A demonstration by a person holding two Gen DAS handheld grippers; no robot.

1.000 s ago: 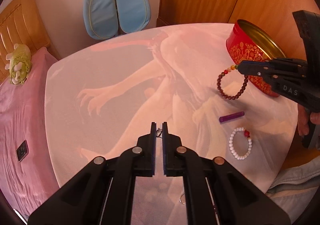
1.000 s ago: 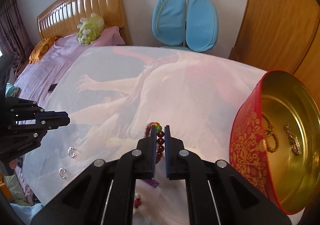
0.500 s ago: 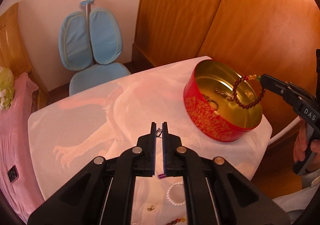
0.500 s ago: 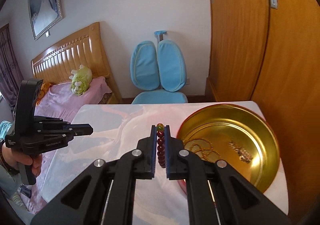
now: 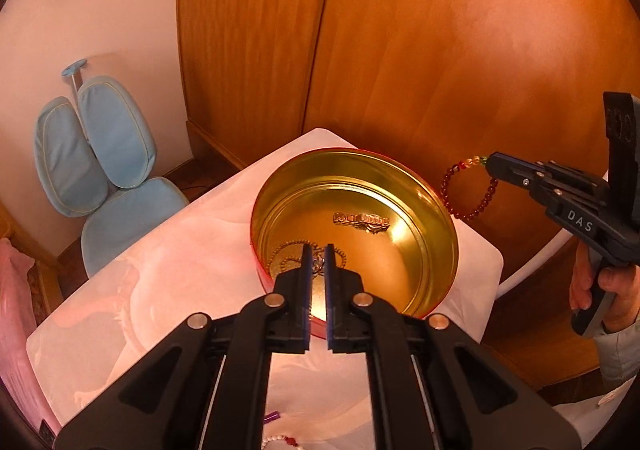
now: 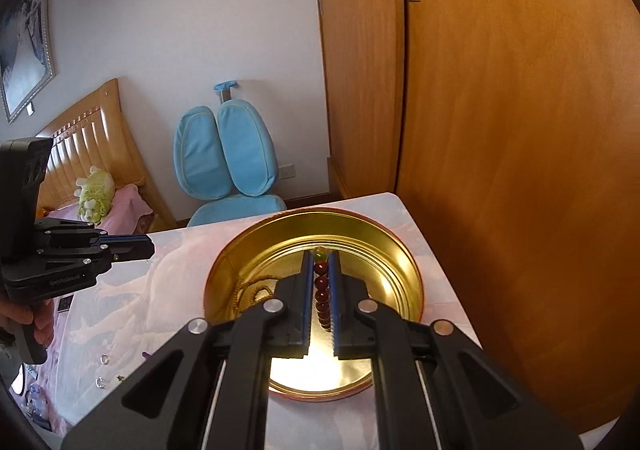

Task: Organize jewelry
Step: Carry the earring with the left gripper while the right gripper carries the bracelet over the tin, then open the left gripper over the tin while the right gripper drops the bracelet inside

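Note:
A round red tin with a gold inside stands on the white table; a gold bead necklace and a gold brooch lie in it. My left gripper is shut on a small silver piece and hangs over the tin's near side. My right gripper is shut on a dark red bead bracelet above the tin; in the left wrist view the bracelet dangles just past the tin's far right rim.
A white bead bracelet and a purple stick lie on the table near me. Two small silver rings lie at the table's left. A blue chair, a bed and wooden wardrobe doors surround the table.
Both grippers have risen from the table and moved over the tin, the left with its silver piece, the right with the red bracelet lifted off the table.

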